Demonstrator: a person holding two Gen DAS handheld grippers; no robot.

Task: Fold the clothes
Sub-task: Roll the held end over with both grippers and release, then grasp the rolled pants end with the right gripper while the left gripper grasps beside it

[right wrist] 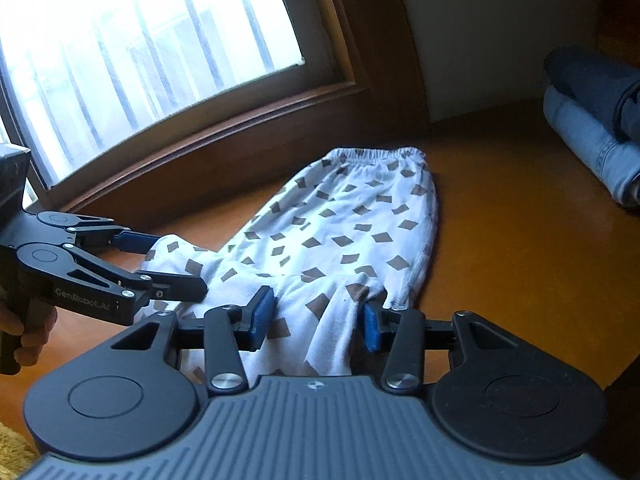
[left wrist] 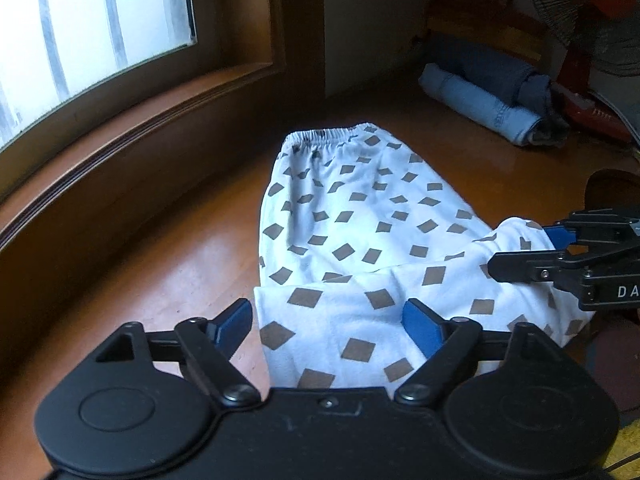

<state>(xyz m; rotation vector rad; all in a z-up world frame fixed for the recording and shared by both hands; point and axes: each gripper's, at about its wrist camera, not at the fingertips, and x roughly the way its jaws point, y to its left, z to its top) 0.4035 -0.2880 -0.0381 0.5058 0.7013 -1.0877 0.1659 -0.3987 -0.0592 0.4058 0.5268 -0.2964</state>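
Patterned trousers (left wrist: 352, 216) are laid on the wooden floor (left wrist: 160, 280), waistband far. Left gripper (left wrist: 328, 322) jaws are spread, released, over the near fold; right gripper (right wrist: 318, 316) jaws stand apart astride bunched cloth. The folded layer may slip back if dragged unevenly.

A glossy orange-brown wooden floor (left wrist: 160, 280) runs up to a dark brown wooden window frame (left wrist: 132, 120) holding bright frosted glass with vertical bars (right wrist: 140, 60). By the far wall stands a caged fan on a red base (left wrist: 592, 20) (only partly in view).
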